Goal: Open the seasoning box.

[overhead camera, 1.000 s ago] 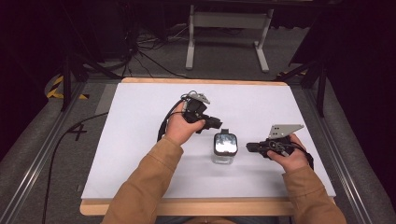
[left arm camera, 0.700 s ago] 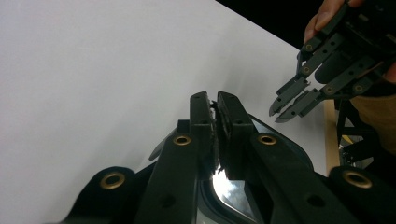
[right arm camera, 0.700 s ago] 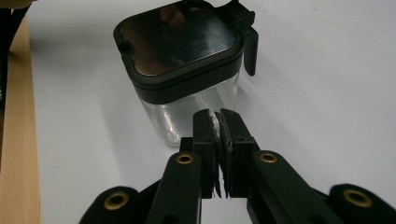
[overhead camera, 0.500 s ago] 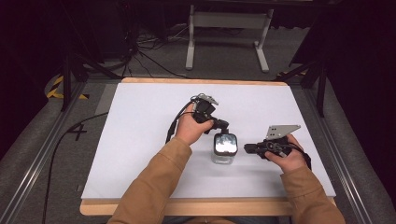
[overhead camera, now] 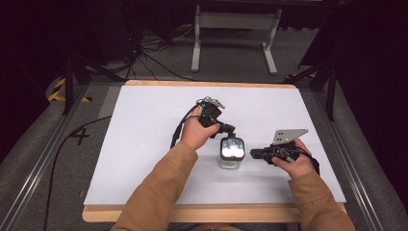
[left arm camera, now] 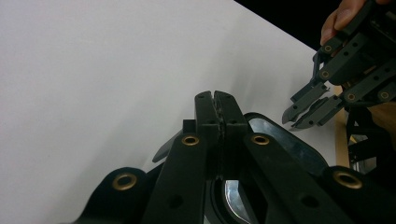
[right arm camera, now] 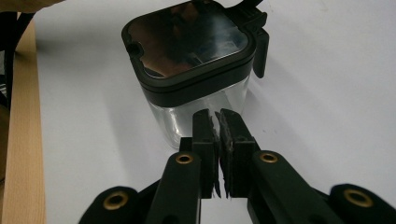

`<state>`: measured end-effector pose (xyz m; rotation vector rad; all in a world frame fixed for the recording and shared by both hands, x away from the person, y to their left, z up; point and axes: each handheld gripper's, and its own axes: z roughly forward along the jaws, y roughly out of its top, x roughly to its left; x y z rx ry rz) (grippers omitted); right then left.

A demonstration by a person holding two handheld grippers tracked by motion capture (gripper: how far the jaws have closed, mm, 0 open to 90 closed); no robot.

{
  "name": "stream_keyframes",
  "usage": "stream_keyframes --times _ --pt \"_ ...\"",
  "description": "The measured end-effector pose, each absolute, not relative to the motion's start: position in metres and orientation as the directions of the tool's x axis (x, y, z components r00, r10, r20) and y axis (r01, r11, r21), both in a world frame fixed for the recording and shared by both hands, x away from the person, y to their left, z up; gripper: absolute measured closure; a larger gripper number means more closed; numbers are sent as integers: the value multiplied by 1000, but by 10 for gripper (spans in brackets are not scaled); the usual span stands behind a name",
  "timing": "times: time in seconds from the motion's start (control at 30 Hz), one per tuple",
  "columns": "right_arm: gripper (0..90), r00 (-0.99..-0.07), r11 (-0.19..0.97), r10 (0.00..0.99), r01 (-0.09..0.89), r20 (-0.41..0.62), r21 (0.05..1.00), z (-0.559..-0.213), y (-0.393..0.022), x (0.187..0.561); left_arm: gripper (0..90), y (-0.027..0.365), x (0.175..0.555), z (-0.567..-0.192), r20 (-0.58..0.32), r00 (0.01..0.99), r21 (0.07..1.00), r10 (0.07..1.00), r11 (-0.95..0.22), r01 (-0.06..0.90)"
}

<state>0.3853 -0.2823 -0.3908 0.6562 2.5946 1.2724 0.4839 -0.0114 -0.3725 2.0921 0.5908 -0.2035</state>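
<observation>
White worktop [overhead camera: 144, 144], wood-edged, dark room behind. Left gripper [overhead camera: 226, 129]: fingers just closed together, empty, at 11 o'clock of the clear container [overhead camera: 231, 155] at centre, over its black lid [right arm camera: 187, 44]. Right gripper [overhead camera: 254, 154]: fingers together, empty, near container's 3 o'clock wall. Risk: a nudge tips the container.

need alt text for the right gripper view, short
A clear square container with a black-rimmed lid stands on a white table, straight ahead of the right gripper. The gripper's two black jaws are shut, with nothing between them, just short of the container's clear wall. A strip of wooden table edge runs along the left.
</observation>
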Motion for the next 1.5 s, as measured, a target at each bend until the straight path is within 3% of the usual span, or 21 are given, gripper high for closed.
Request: stream_keyframes --times 1.5 --pt "897 -936 608 345 284 75 741 -376 -255 368 895 -11 488 -374 -399 855 724 332 -458 516"
